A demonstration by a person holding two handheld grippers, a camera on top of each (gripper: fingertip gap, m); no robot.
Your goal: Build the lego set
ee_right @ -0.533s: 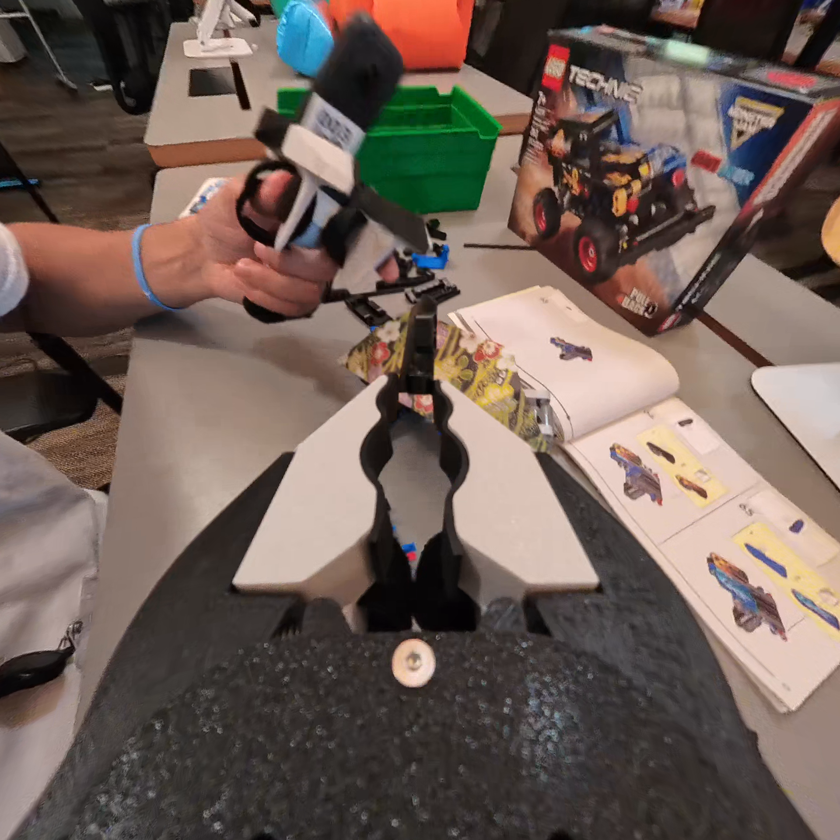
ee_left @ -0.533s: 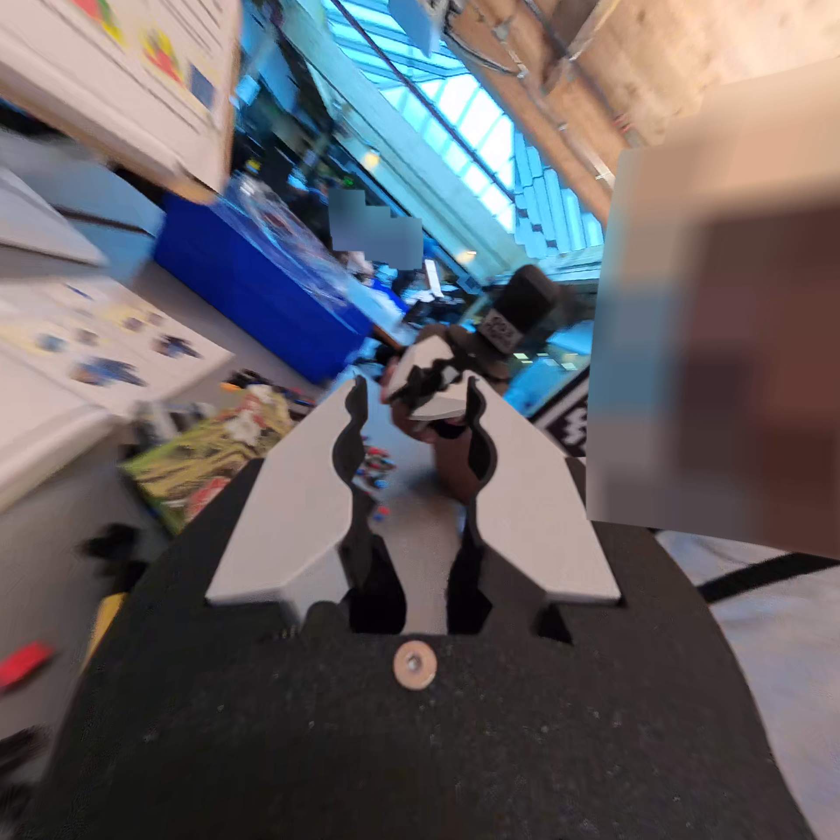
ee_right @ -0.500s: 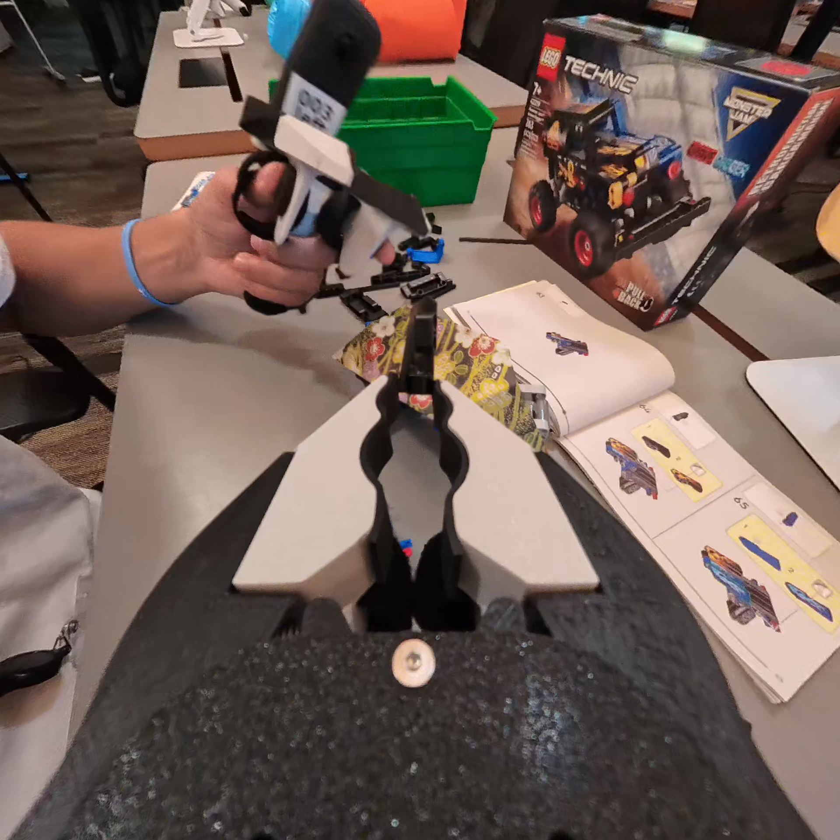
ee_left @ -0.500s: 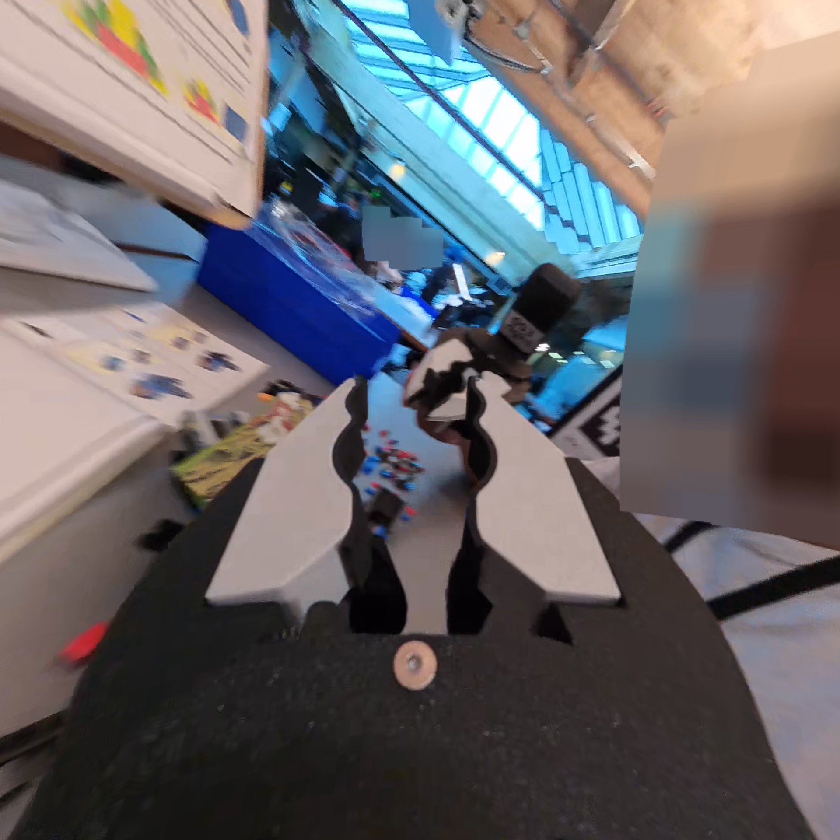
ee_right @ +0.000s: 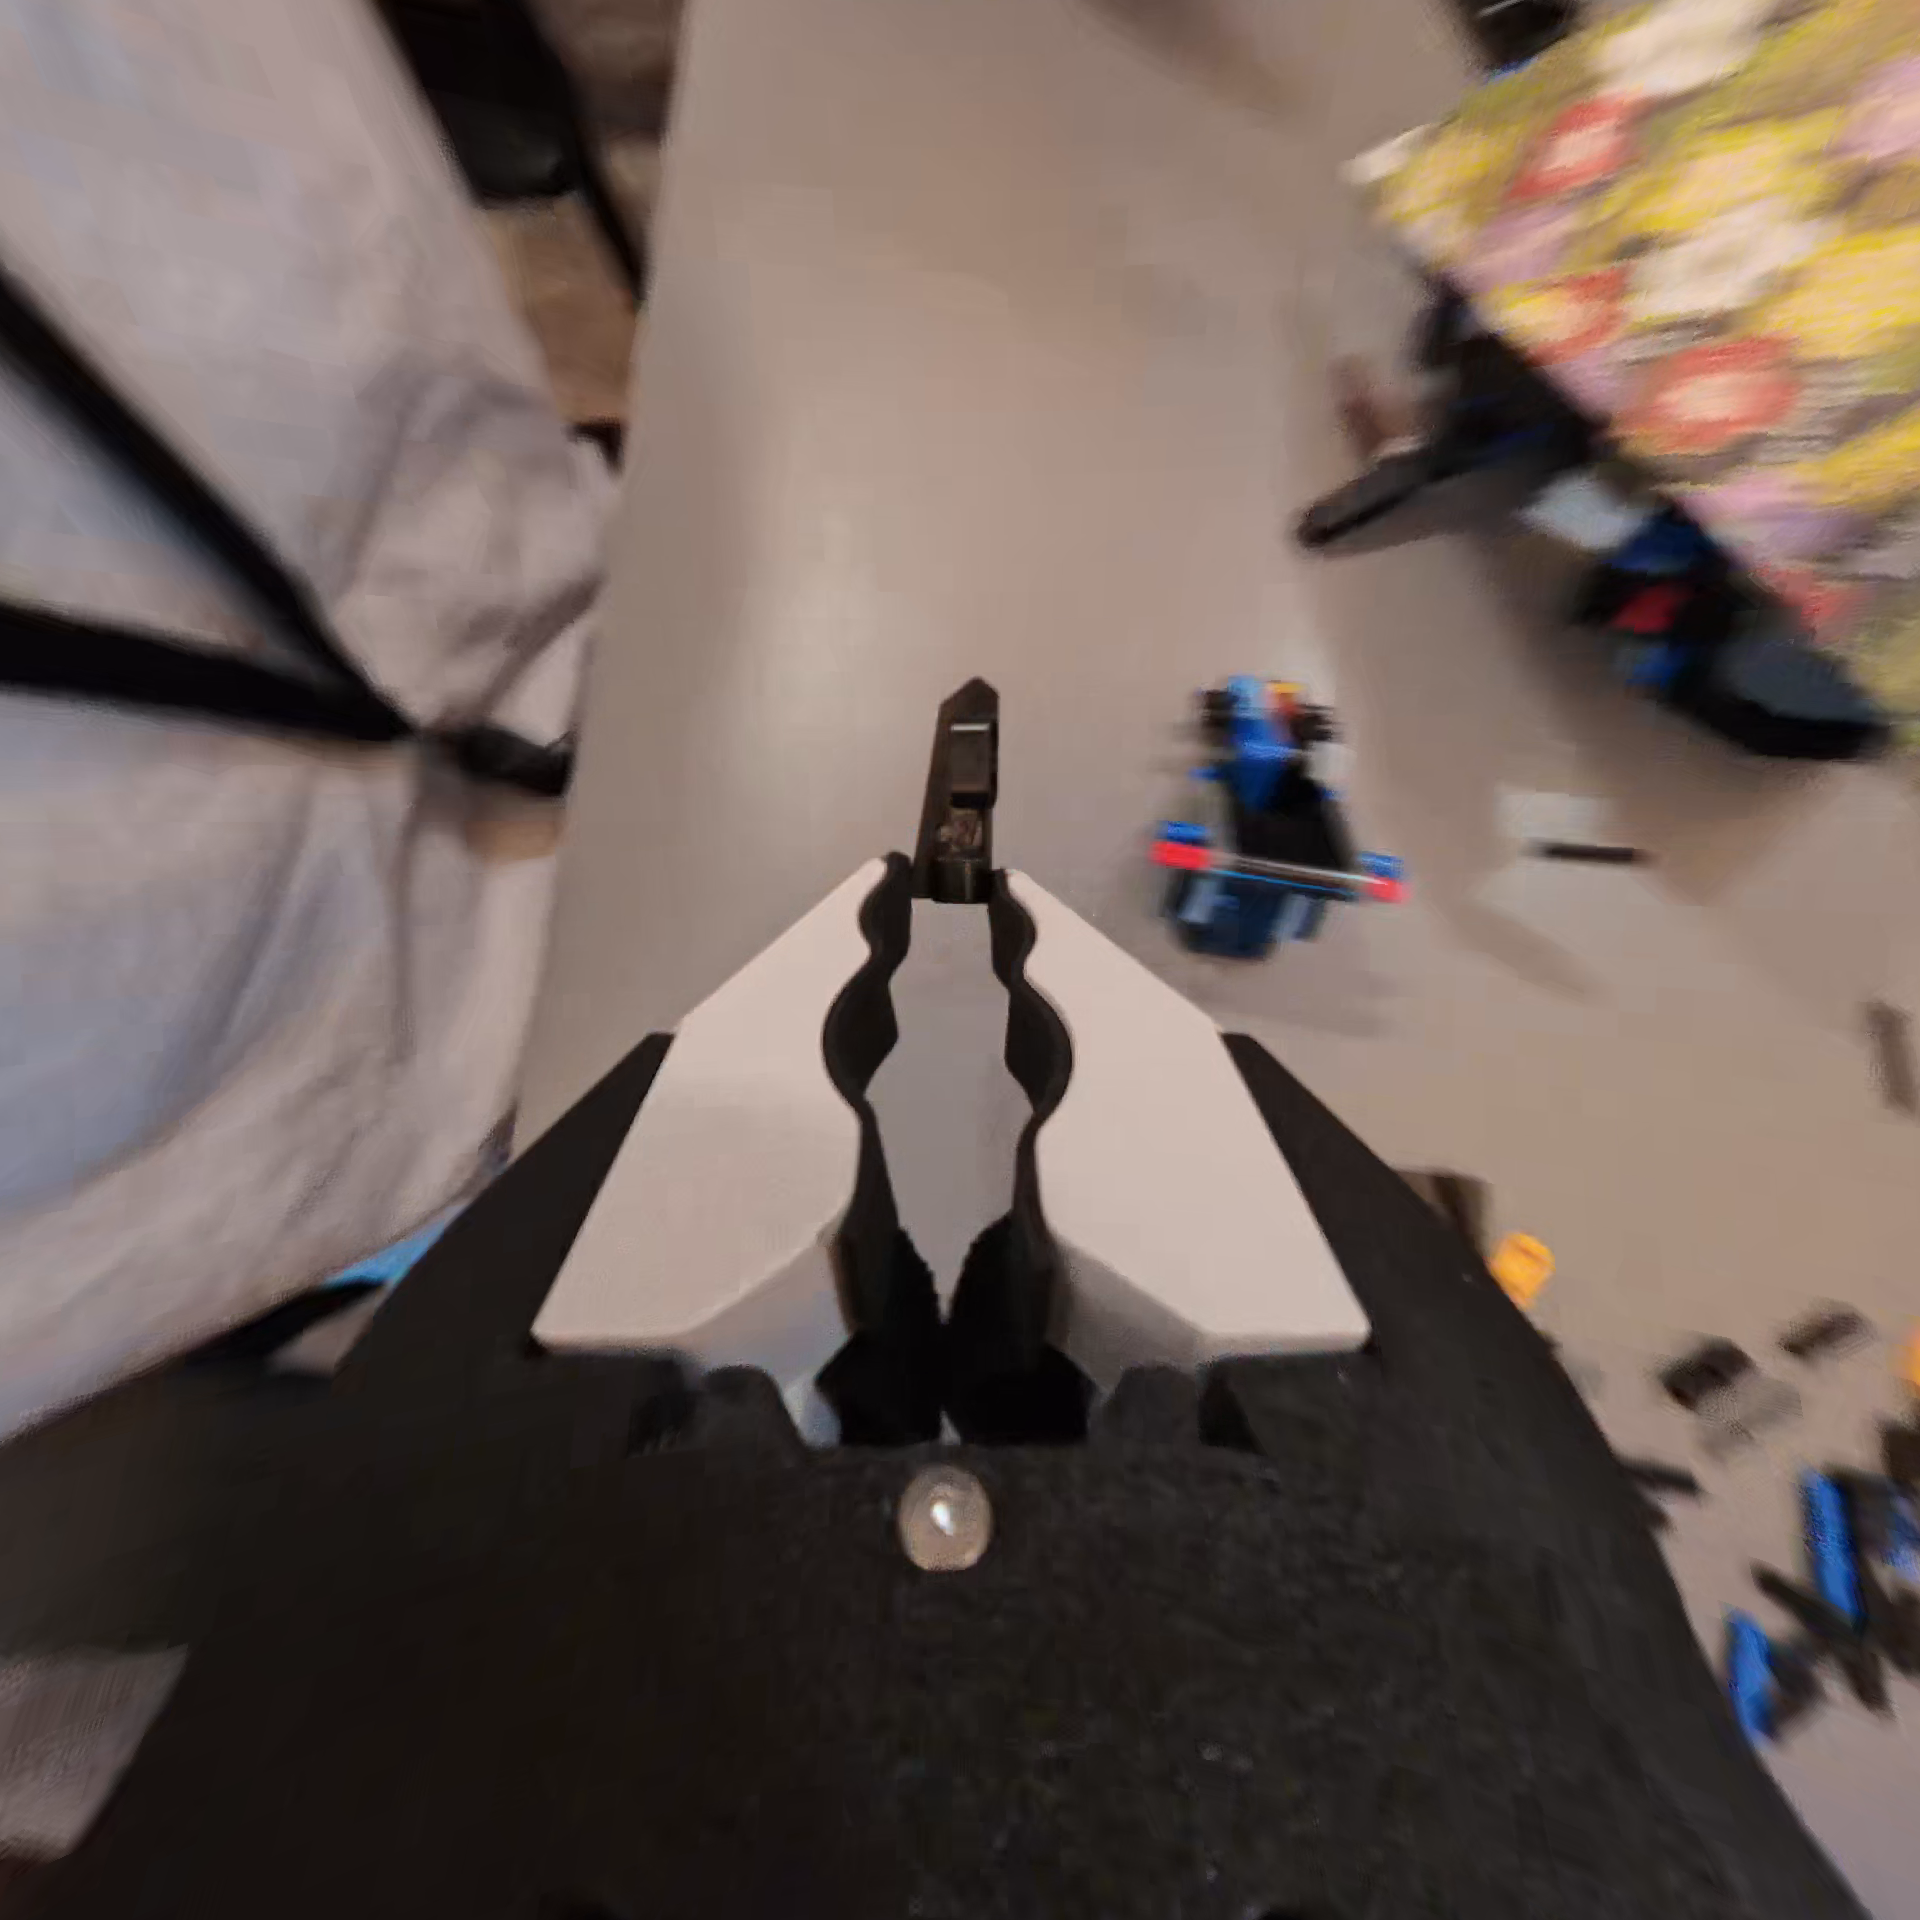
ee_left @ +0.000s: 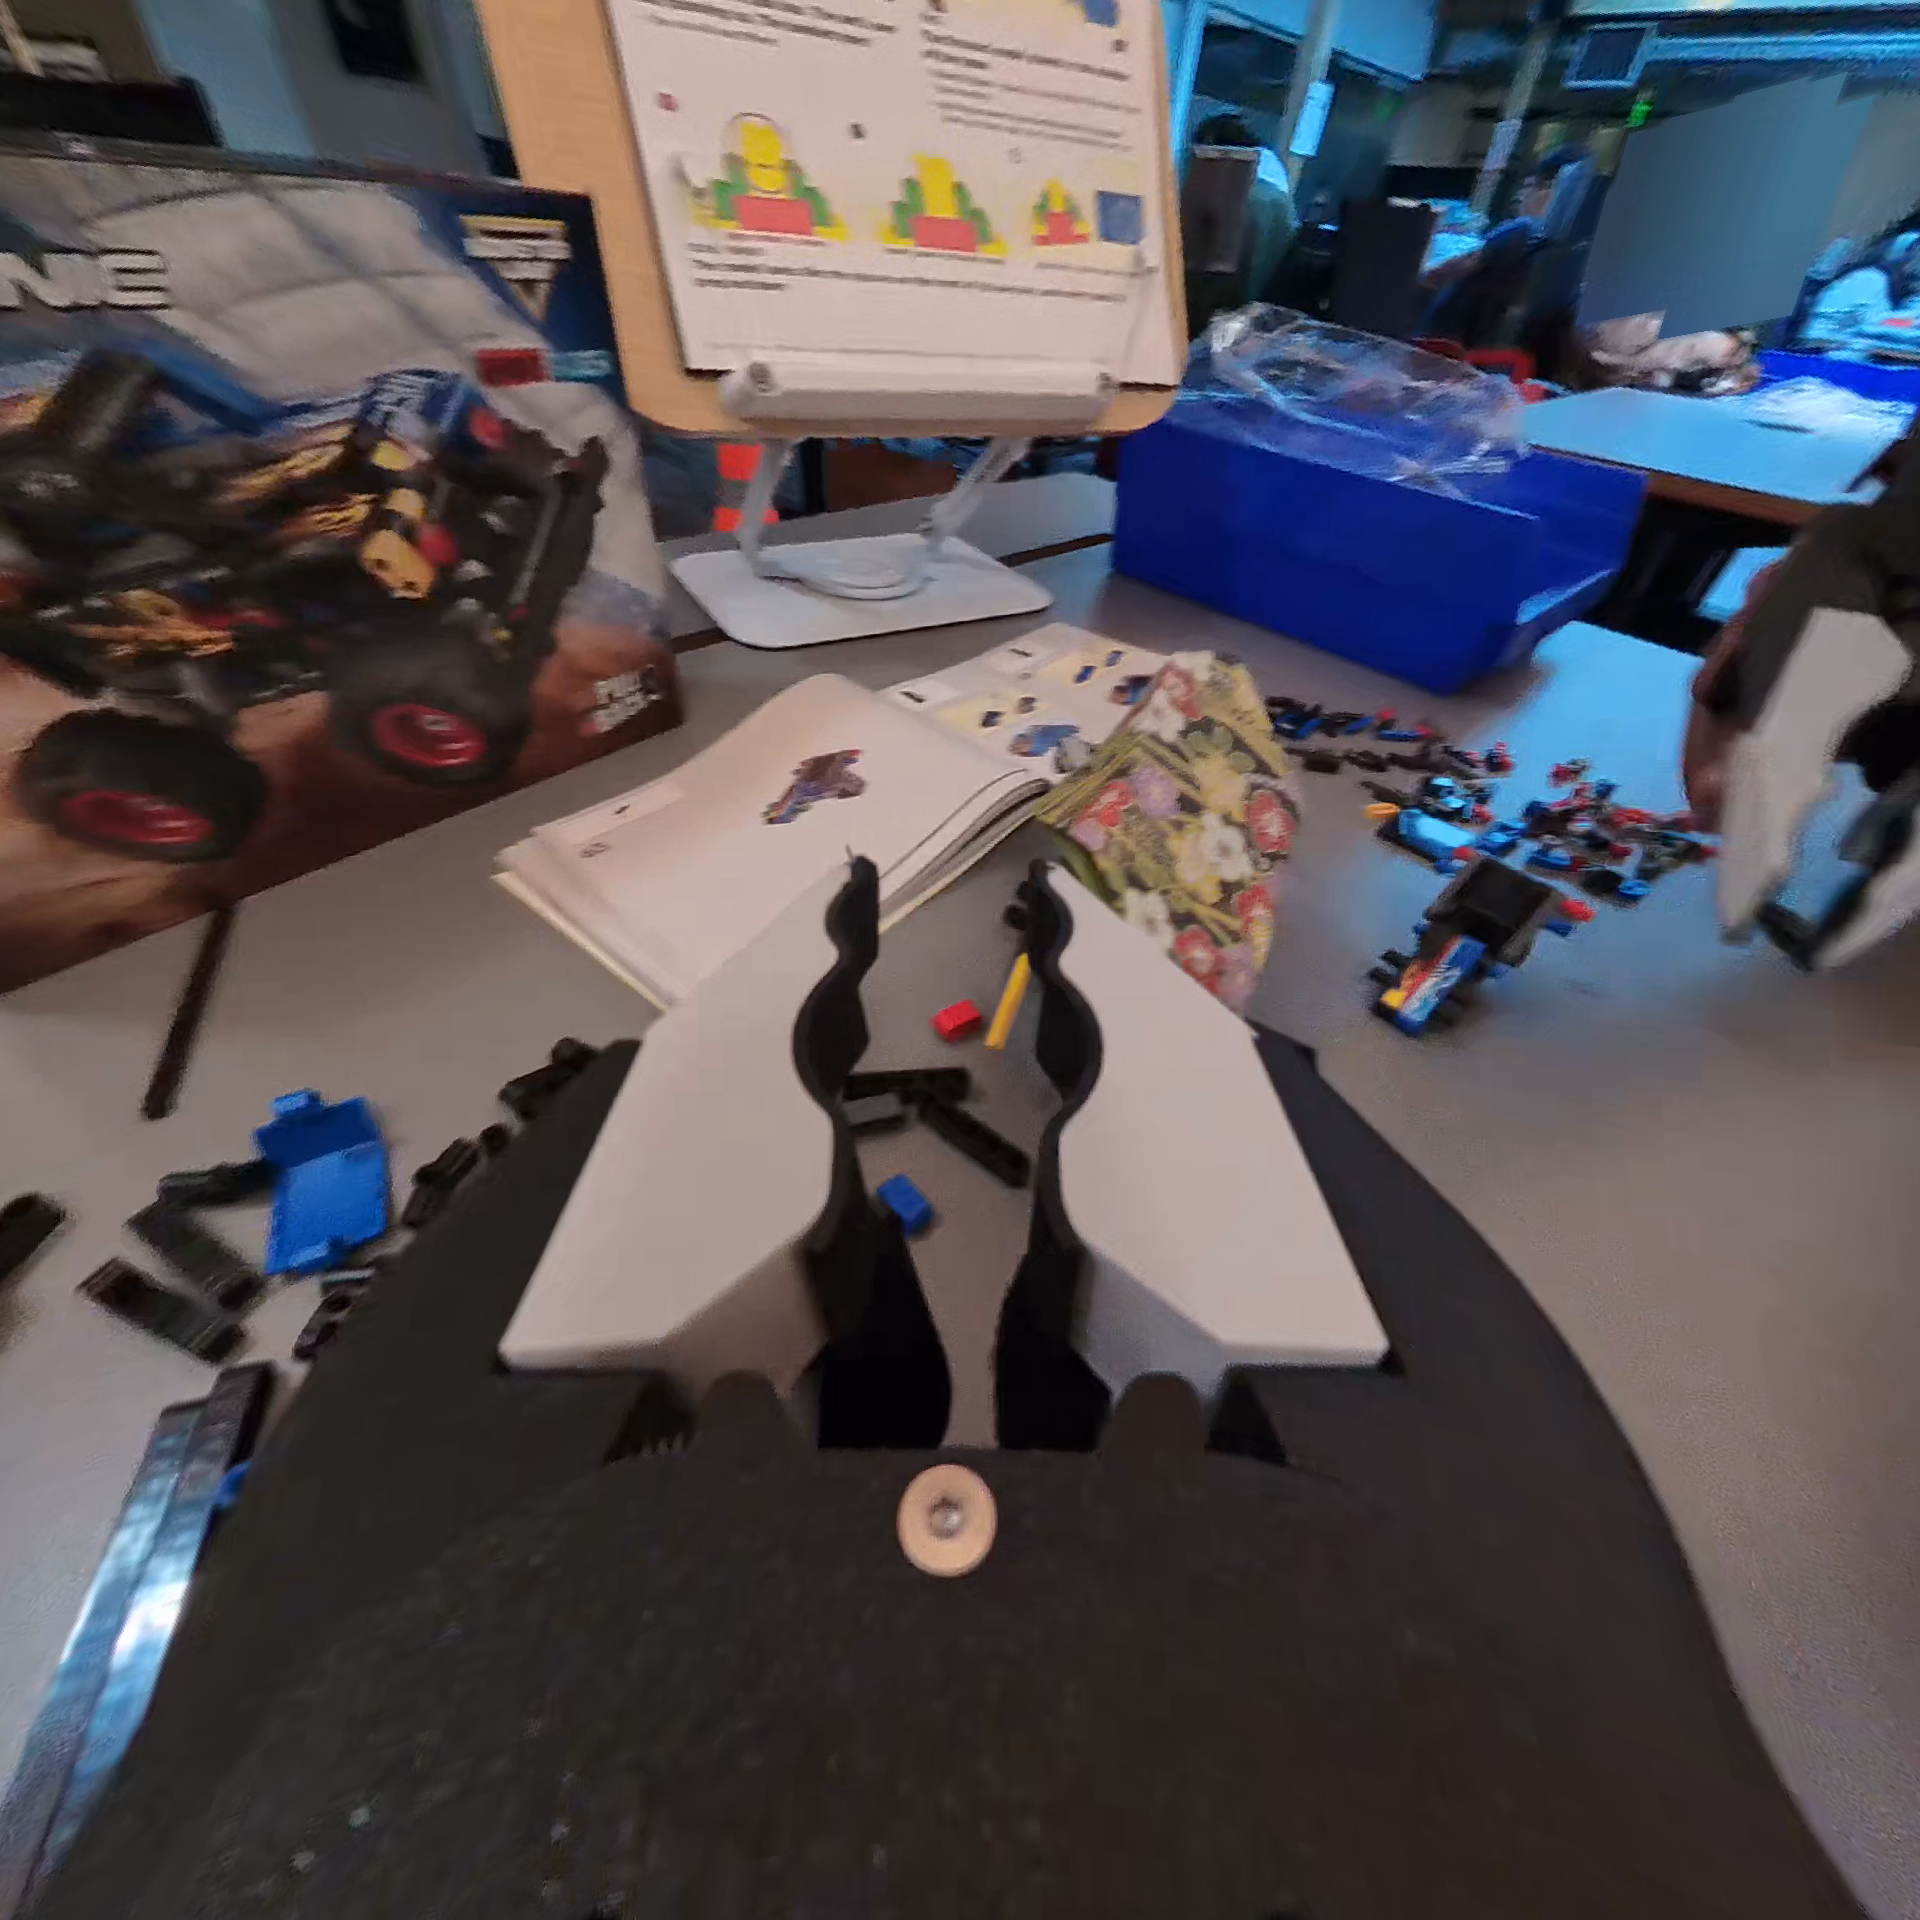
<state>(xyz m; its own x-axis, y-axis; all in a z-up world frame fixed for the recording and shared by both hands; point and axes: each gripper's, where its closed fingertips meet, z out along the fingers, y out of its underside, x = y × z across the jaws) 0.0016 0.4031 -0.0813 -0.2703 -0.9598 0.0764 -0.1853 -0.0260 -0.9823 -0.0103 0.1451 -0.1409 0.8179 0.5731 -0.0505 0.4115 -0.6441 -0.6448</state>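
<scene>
My left gripper (ee_left: 948, 883) is open and empty above the grey table, over loose black beams (ee_left: 925, 1107), a small red piece (ee_left: 956, 1020), a yellow axle (ee_left: 1008, 1000) and a small blue piece (ee_left: 904, 1205). My right gripper (ee_right: 943, 883) is shut on a black lego piece (ee_right: 961, 795) that sticks out past the tips, held above the table. A part-built blue and black lego car (ee_right: 1273, 831) lies just right of it; it also shows in the left wrist view (ee_left: 1475, 935). The right gripper (ee_left: 1818, 831) shows blurred at the right edge of the left wrist view.
The lego box (ee_left: 281, 540) stands at the left, the open instruction booklet (ee_left: 790, 810) and a floral pouch (ee_left: 1184, 821) ahead. A sheet on a stand (ee_left: 894, 208) and a blue bin (ee_left: 1351, 530) stand behind. Loose pieces (ee_left: 1538, 800) lie at the right, a blue panel (ee_left: 322, 1184) at the left. My right fingertips sit around 25 cm from my left ones.
My left gripper has swung down from pointing up at the ceiling to face the table. My right gripper has tilted down and moved over beside the lego car, still gripping the black piece.
</scene>
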